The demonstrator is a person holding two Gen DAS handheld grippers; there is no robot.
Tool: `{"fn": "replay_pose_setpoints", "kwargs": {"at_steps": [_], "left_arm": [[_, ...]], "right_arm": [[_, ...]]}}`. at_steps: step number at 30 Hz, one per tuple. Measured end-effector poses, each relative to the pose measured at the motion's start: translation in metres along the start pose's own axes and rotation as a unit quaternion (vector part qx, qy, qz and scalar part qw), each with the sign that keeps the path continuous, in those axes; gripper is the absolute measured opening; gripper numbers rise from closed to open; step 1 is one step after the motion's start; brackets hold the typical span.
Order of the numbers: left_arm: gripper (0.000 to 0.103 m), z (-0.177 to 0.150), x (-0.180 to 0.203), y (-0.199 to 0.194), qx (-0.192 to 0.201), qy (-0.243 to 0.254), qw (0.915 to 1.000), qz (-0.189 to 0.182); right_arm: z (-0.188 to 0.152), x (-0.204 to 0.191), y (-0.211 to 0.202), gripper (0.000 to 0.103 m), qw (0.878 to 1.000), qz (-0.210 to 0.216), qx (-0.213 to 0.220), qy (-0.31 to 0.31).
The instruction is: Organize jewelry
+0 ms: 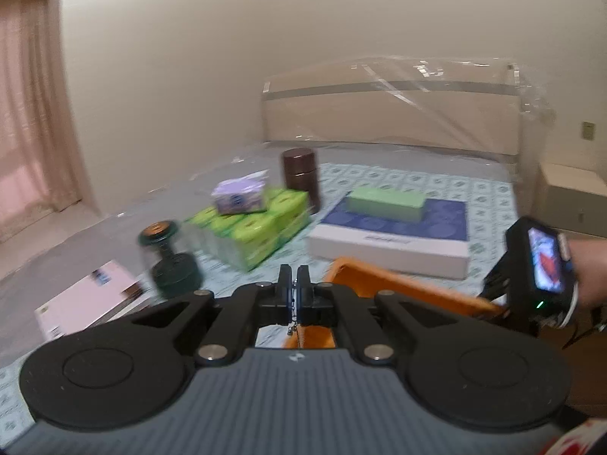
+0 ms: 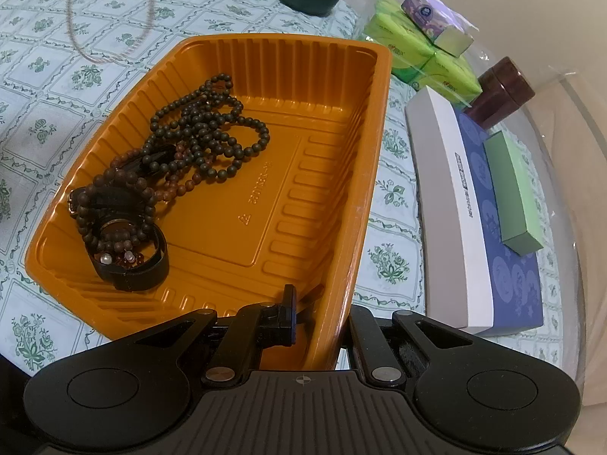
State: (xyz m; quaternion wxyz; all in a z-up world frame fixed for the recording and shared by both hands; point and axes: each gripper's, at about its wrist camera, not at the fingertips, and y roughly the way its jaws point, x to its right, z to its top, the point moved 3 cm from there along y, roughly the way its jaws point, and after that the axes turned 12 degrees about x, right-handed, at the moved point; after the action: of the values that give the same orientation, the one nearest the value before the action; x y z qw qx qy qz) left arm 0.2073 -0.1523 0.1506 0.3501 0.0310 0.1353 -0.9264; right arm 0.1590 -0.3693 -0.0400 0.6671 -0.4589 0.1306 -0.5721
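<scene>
Right wrist view shows the right gripper [image 2: 318, 314] clamped on the near wall of the orange tray [image 2: 379, 121], steadying it, with dark bead strands [image 2: 197, 129] heaped inside while the left gripper [image 1: 294, 284], above the tray, pinches a thin chain [image 1: 293, 320], likely bound there.

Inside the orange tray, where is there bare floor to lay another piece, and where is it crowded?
The orange tray is bare along its right half, beside the wall the right claw pinches. The bead strands and black strap crowd the left side.
</scene>
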Motion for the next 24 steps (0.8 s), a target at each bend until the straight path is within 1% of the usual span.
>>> {"fn": "replay_pose_setpoints", "kwargs": {"at_steps": [5, 10, 12, 15, 19, 21, 24], "left_arm": [[0.001, 0.001, 0.029, 0.028, -0.009, -0.001, 0.9993, -0.035], [0.001, -0.016, 0.053, 0.056, -0.037, -0.009, 0.9971, -0.065], [0.001, -0.027, 0.062, 0.067, -0.055, -0.005, 0.9956, -0.076], [0.001, -0.044, 0.073, 0.079, -0.081, 0.015, 0.9930, -0.084], [0.001, -0.066, 0.079, 0.091, -0.114, 0.044, 0.9888, -0.086], [0.001, -0.074, 0.079, 0.096, -0.126, 0.046, 0.9876, -0.083], [0.001, -0.084, 0.075, 0.103, -0.139, 0.033, 0.9866, -0.080]], "right_arm": [[0.000, 0.001, 0.000, 0.007, 1.000, 0.000, 0.001, 0.001], [0.000, 0.001, 0.000, 0.007, 1.000, 0.002, 0.001, 0.004], [0.000, 0.002, 0.001, 0.007, 1.000, 0.003, 0.001, 0.005], [-0.001, 0.002, 0.001, 0.007, 1.000, 0.004, 0.001, 0.006], [-0.001, 0.003, 0.002, 0.007, 1.000, 0.006, 0.002, 0.007], [-0.001, 0.003, 0.002, 0.007, 1.000, 0.007, 0.002, 0.008], [-0.002, 0.003, 0.003, 0.007, 1.000, 0.008, 0.002, 0.009]]}}
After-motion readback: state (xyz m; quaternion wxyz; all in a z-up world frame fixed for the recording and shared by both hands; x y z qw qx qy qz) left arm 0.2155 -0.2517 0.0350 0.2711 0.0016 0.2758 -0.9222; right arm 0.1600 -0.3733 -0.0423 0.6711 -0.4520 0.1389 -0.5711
